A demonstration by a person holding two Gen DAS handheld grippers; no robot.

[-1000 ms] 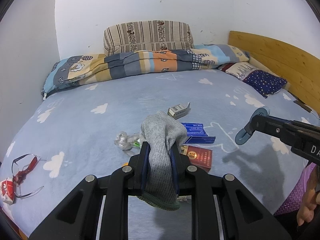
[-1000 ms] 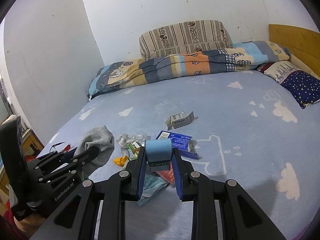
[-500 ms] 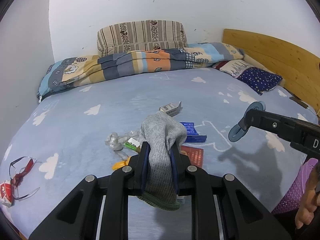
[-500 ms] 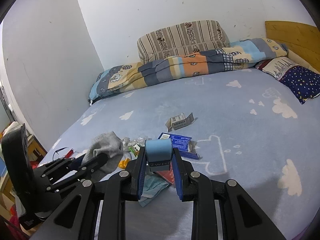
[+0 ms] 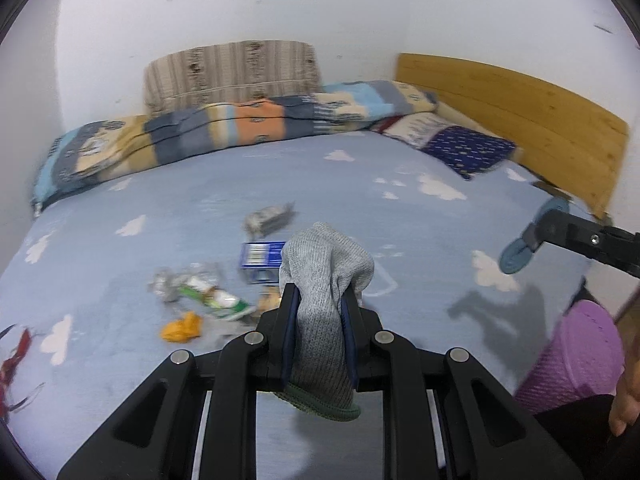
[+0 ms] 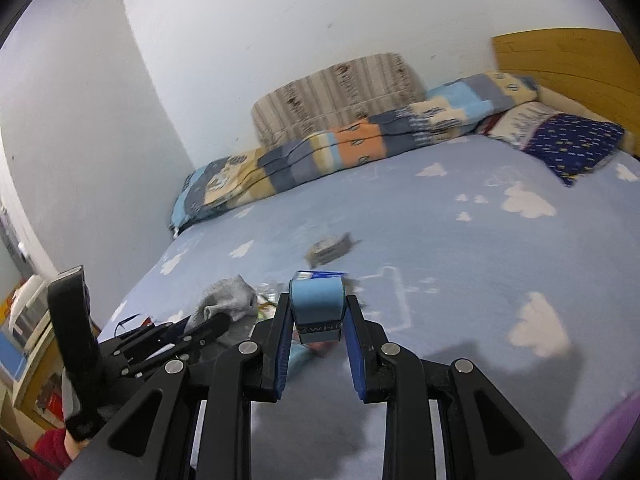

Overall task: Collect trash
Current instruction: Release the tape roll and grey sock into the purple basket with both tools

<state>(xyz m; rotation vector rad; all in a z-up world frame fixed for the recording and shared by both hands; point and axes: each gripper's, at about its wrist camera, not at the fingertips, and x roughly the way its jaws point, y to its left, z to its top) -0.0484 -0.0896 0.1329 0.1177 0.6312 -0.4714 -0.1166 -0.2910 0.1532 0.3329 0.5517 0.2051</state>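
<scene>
Trash lies in a loose heap on the blue bed sheet (image 5: 208,184) just ahead of you: a crumpled clear wrapper (image 5: 176,282), a green-and-white packet (image 5: 216,300), an orange scrap (image 5: 181,327), a blue box (image 5: 262,258) and a small grey carton (image 5: 269,218) a little beyond. Compared with a second ago, both cameras have slid sideways across the bed and the picture has gone blurred, so you seem to be carrying your two catches off rather than reaching for more. Your left claw (image 5: 318,330) is pressed tight on a grey sock (image 5: 326,280), which stands up between the pads with its cuff hanging below. Your right claw (image 6: 317,320) pinches a light blue roll (image 6: 317,300), held clear above the sheet. A purple bin (image 5: 572,356) sits at your right, probably where these go.
</scene>
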